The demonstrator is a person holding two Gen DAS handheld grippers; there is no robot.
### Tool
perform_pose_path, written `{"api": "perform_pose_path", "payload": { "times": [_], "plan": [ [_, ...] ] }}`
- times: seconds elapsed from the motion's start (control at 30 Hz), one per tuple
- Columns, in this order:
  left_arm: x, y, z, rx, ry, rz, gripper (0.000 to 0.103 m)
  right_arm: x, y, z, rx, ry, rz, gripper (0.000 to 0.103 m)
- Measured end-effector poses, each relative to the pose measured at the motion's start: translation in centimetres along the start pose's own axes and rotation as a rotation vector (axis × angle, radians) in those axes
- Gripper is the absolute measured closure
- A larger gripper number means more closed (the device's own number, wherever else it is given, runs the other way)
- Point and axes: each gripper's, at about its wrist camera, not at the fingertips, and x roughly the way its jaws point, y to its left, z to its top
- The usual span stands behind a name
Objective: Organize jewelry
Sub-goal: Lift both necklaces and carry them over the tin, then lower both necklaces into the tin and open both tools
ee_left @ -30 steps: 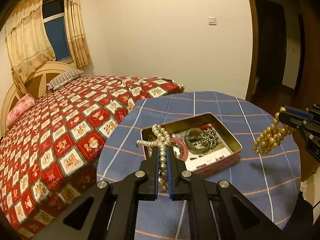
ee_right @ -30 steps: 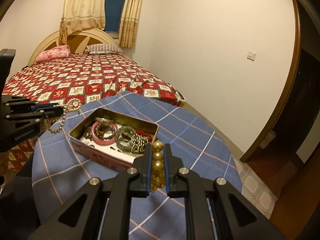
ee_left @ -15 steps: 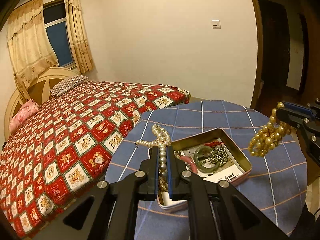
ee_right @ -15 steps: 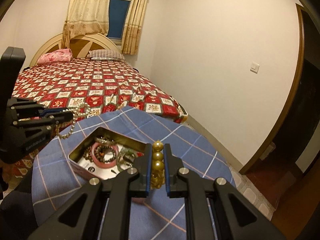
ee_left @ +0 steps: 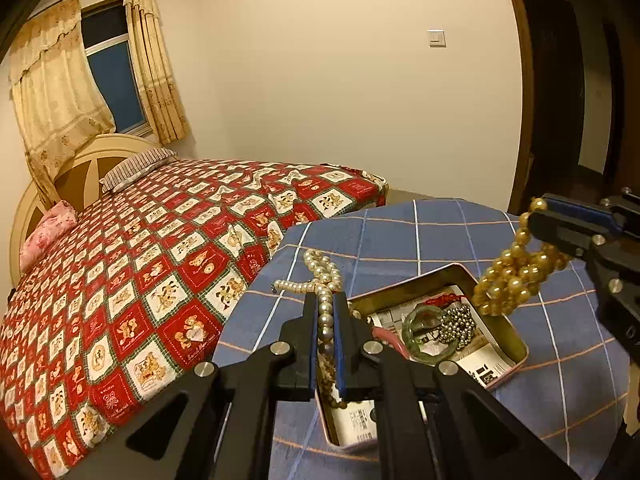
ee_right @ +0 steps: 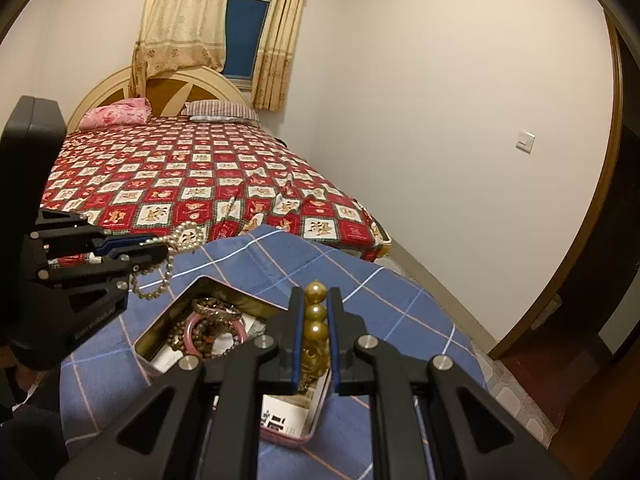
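Left gripper (ee_left: 325, 312) clamped on pearl necklace (ee_left: 316, 276), right gripper (ee_right: 315, 312) clamped on gold bead strand (ee_right: 315, 314), both aloft over open tin (ee_left: 516, 340); strands limp, light, slippery; pinch between beads judged safest.

White pearl necklace (ee_left: 320, 280) pinched between the left gripper (ee_left: 325, 320) fingers, loops hanging clear of the tin. Gold bead string (ee_left: 516, 272) bunched in the right gripper (ee_right: 315, 316), dangling above the open tin (ee_left: 516, 336), which holds a green bangle (ee_left: 426, 334), pink bangle (ee_right: 236, 330) and dark beads (ee_left: 458, 326).
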Motion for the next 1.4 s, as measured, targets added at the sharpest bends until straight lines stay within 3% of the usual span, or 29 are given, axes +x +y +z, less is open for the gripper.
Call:
{"api": "perform_pose_path", "payload": {
  "times": [1.2, 1.23, 1.27, 1.3, 1.33, 1.4],
  "plan": [
    [7.6, -1.4, -2.7, 0.050, 0.128, 0.005, 0.095, 8.4, 0.1, -3.0, 0.001, 0.145, 0.016, 0.088],
    [7.5, -1.4, -2.7, 0.051, 0.125, 0.014, 0.085, 8.4, 0.0, -3.2, -0.002, 0.148, 0.012, 0.084],
    [7.2, -1.3, -2.7, 0.048, 0.118, 0.034, 0.058, 8.3, 0.0, -3.3, -0.002, 0.146, 0.012, 0.070],
    [6.8, -1.1, -2.8, 0.040, 0.106, 0.056, 0.039, 8.1, -0.1, -3.4, 0.005, 0.141, 0.011, 0.053],
    [6.1, -0.7, -2.8, 0.027, 0.068, 0.091, 0.013, 7.8, -0.1, -3.5, 0.010, 0.136, 0.008, 0.048],
    [4.9, -0.1, -2.9, 0.015, 0.023, 0.101, 0.011, 7.3, -0.2, -3.6, 0.011, 0.133, -0.006, 0.046]
  ]
}}
